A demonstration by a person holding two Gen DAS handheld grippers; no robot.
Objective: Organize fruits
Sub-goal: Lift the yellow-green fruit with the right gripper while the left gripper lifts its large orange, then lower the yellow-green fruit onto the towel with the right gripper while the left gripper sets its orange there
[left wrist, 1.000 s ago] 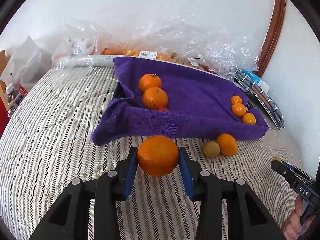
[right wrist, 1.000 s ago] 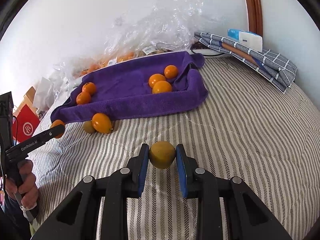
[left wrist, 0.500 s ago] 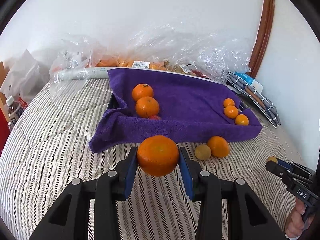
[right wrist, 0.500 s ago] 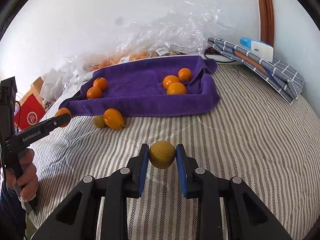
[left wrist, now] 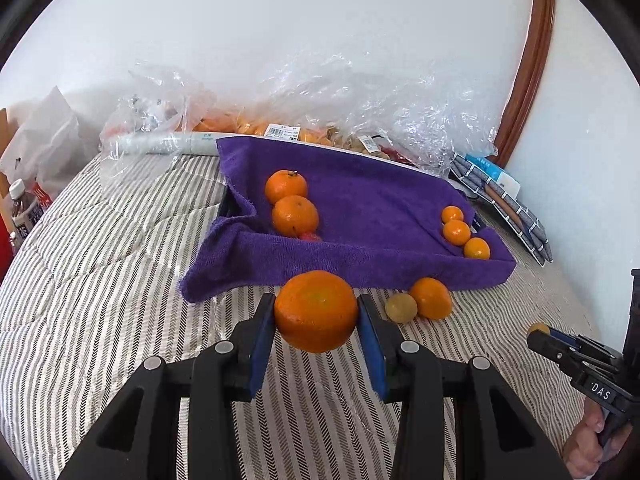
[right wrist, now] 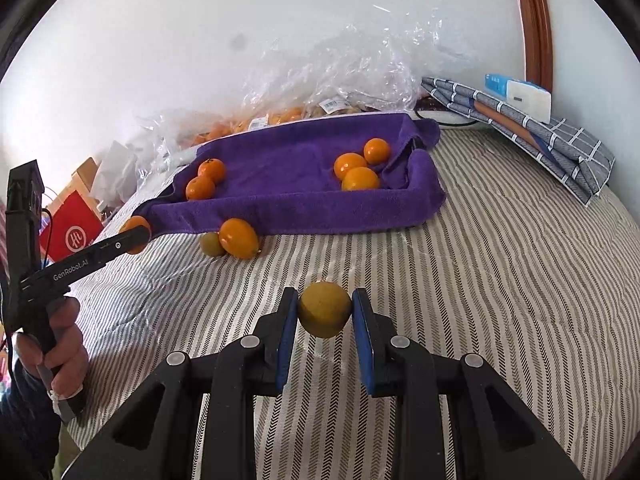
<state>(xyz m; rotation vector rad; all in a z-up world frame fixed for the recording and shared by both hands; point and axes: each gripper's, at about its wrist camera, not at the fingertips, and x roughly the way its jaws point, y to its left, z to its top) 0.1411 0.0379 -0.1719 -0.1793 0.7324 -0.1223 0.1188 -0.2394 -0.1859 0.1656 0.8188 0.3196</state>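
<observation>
My left gripper (left wrist: 316, 316) is shut on a large orange (left wrist: 316, 310), held above the striped bed in front of the purple towel tray (left wrist: 360, 264). My right gripper (right wrist: 325, 316) is shut on a yellow-green fruit (right wrist: 325, 310), also above the bed. The tray holds two oranges (left wrist: 294, 214) at its left and three small ones (left wrist: 456, 232) at its right. A small green fruit (left wrist: 401, 307) and an orange (left wrist: 431, 298) lie on the bed by the tray's front edge. The right gripper also shows in the left wrist view (left wrist: 538, 334), the left one in the right wrist view (right wrist: 136, 234).
Clear plastic bags with more fruit (left wrist: 304, 120) lie behind the tray along the wall. A folded checked cloth with a white box (right wrist: 532, 120) sits at the back right. A bottle (left wrist: 22, 204) and a red bag (right wrist: 74, 232) stand at the bed's left edge.
Both grippers have drawn back and risen a little from the tray, each still holding its fruit. The fruits on the bed and in the tray have not moved.
</observation>
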